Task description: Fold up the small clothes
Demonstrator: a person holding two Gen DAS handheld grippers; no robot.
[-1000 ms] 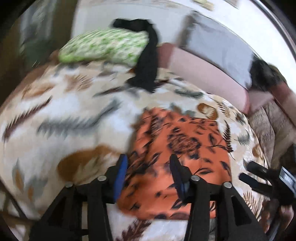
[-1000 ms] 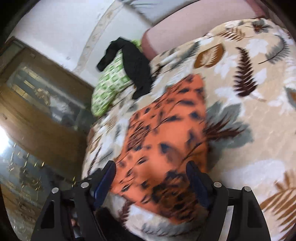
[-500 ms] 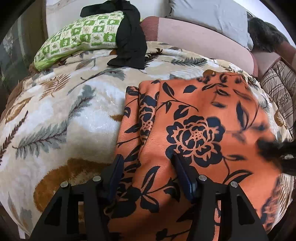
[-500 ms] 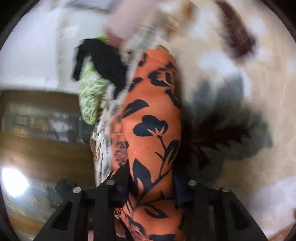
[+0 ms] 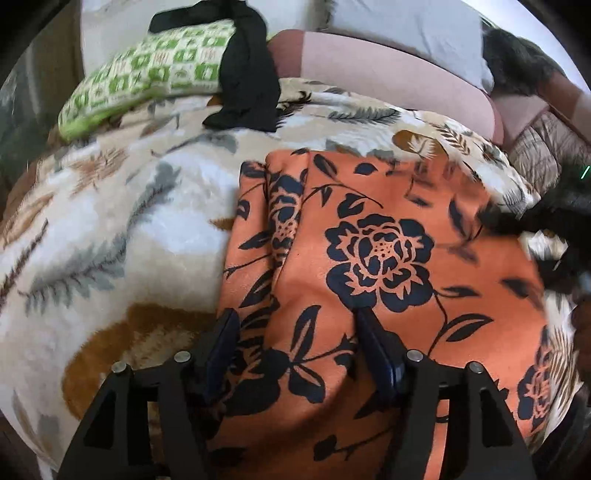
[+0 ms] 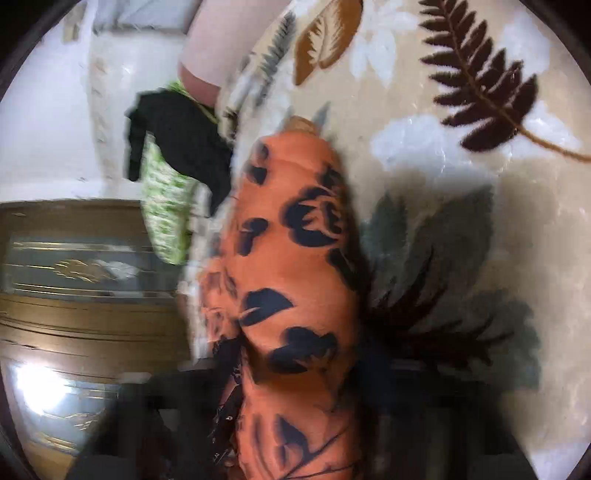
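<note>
Nearest to us, our left gripper [image 5: 295, 332] points steeply down at the near edge of the orange cloth with a dark floral print [image 5: 369, 266]. Its jaws stand apart and have just been opening; cloth bulges up between the blue pads [image 5: 373, 339], but we see no pinch on it, so we judge this hand is freeing or resetting its hold, not carrying.

Our right gripper [image 6: 295, 387] comes in from the cloth's right side, tilted less steeply and rolled. A thick roll of the same cloth [image 6: 295, 277] runs up between its fingers, which are dark and blurred in its own view. The jaws have narrowed onto that bunch, and we read them as clamped on it. Gathering the edge this way looks meant for lifting that side over the middle to make a fold.

The cloth lies spread on the plush cream bed blanket with fern and leaf patterns [image 5: 110, 229], with a narrow pleat [image 5: 284, 221] down its left part. That flat spread gives us a base to fold on.

Farther off, a green-and-white checked pillow [image 5: 147, 81] rests at the head of the bed with a black garment [image 5: 247, 74] draped over its end, well apart from the work. Beyond sit a pink cushion [image 5: 388, 74] and a grey pillow [image 5: 406, 26].
</note>
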